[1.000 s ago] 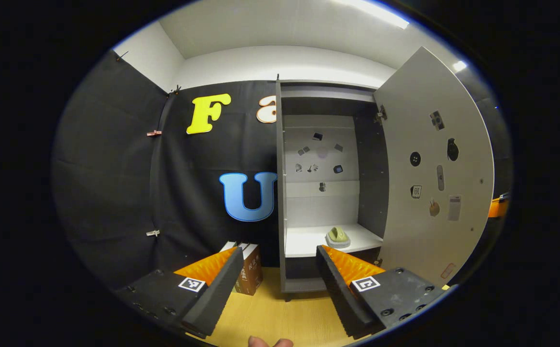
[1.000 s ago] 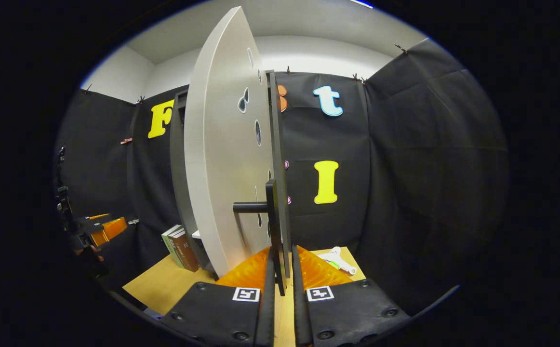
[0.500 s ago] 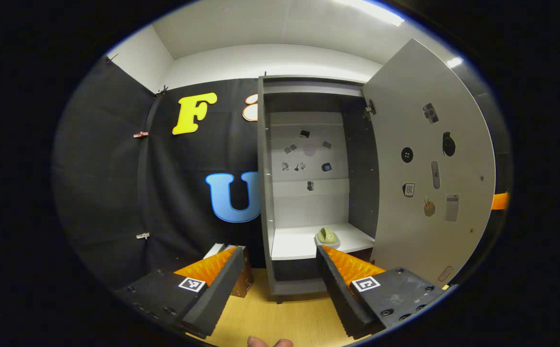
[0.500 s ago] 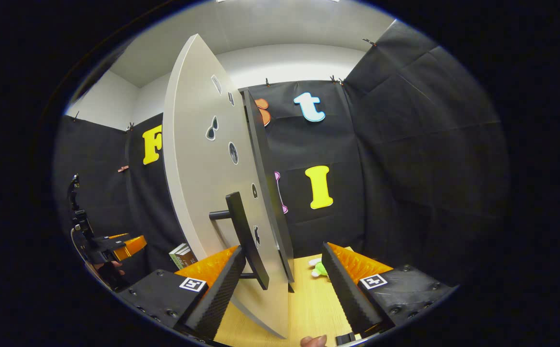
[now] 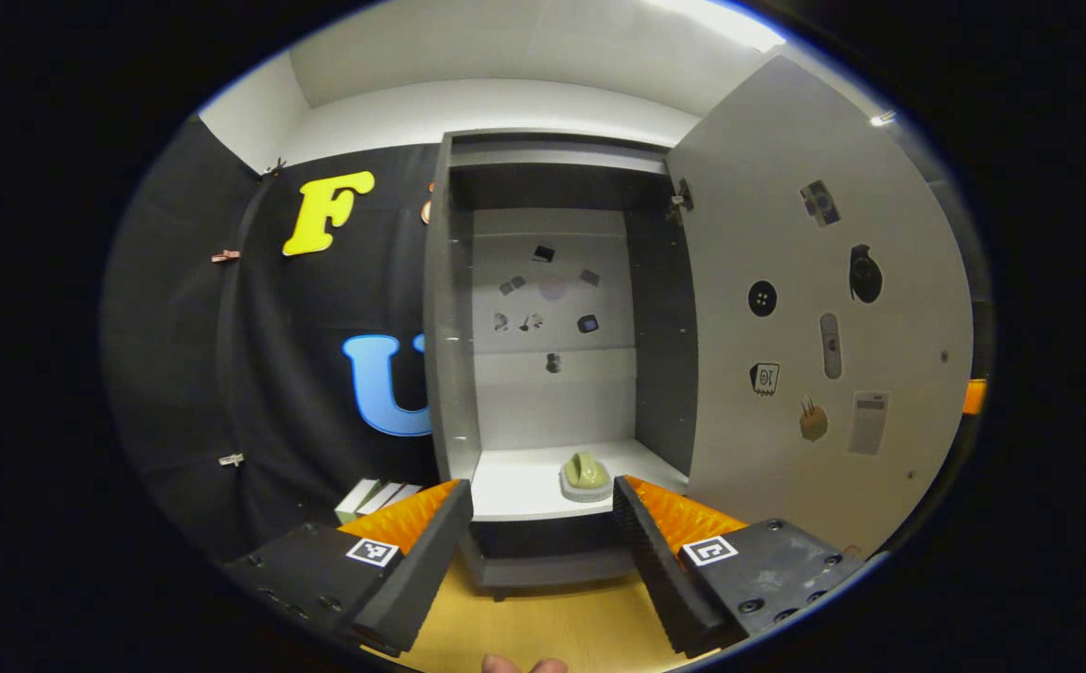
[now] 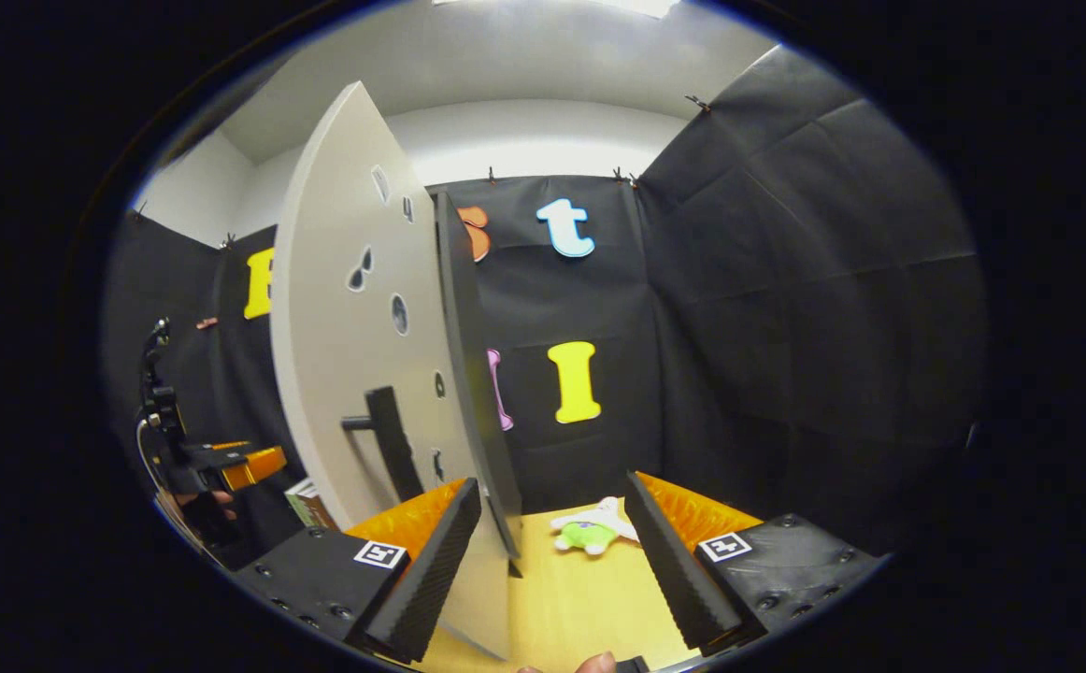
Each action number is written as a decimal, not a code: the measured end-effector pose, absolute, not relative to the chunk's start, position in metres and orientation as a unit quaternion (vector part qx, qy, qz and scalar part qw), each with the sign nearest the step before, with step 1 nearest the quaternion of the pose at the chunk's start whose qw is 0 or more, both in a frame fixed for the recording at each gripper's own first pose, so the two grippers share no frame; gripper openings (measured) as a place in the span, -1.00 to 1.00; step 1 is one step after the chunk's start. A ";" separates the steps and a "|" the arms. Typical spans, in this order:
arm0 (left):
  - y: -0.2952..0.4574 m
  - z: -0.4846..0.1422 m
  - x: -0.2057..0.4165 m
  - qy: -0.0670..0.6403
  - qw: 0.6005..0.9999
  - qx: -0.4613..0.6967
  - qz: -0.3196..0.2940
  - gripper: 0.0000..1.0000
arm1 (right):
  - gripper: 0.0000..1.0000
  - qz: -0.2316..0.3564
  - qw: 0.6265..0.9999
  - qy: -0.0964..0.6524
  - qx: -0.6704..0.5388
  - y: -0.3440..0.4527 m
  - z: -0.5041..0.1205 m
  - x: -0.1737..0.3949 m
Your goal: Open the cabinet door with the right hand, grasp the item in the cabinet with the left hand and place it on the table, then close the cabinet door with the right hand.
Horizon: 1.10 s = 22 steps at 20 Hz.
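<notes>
On the cabinet's (image 5: 450, 308) lower shelf, the green item (image 5: 585, 473) sits untouched, so only the first step looks done: the door (image 5: 814, 308) stands swung wide. Facing the shelf, the left gripper (image 5: 541, 509) has its jaws spread and empty. Beside the door's handle (image 6: 392, 449), the right gripper (image 6: 552, 523) is parted too, holding nothing. Grasping, placing on the table (image 6: 571, 598) and closing remain.

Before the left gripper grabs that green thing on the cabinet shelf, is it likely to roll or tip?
Probably neither: the green item looks low and domed on a wider pale base, sitting flat on the shelf. Its rounded top might slip between the fingers. Material unclear from here.
</notes>
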<state>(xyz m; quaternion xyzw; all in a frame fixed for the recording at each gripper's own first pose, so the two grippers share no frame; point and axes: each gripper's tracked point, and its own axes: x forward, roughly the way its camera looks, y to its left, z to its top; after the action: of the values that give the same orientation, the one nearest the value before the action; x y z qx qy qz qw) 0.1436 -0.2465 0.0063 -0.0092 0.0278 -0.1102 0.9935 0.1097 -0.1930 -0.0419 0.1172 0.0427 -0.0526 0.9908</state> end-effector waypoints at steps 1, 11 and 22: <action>-0.255 0.008 0.154 0.031 0.992 -0.011 -0.120 0.86 | 0.95 -0.061 0.992 0.048 0.097 -0.200 -0.046 0.110; -0.325 -0.029 0.295 0.152 0.970 -0.001 -0.191 0.64 | 0.87 -0.071 0.994 0.045 0.069 -0.224 -0.055 0.117; -0.348 -0.116 0.417 0.277 0.946 -0.002 -0.169 0.46 | 0.96 -0.053 0.995 0.038 0.074 -0.211 -0.062 0.121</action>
<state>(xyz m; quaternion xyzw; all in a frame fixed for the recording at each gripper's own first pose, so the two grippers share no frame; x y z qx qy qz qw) 0.4173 -0.3483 -0.1160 -0.0021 0.2768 -0.1687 0.9460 0.1215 -0.2111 -0.0623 0.0738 0.0381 -0.0529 0.9951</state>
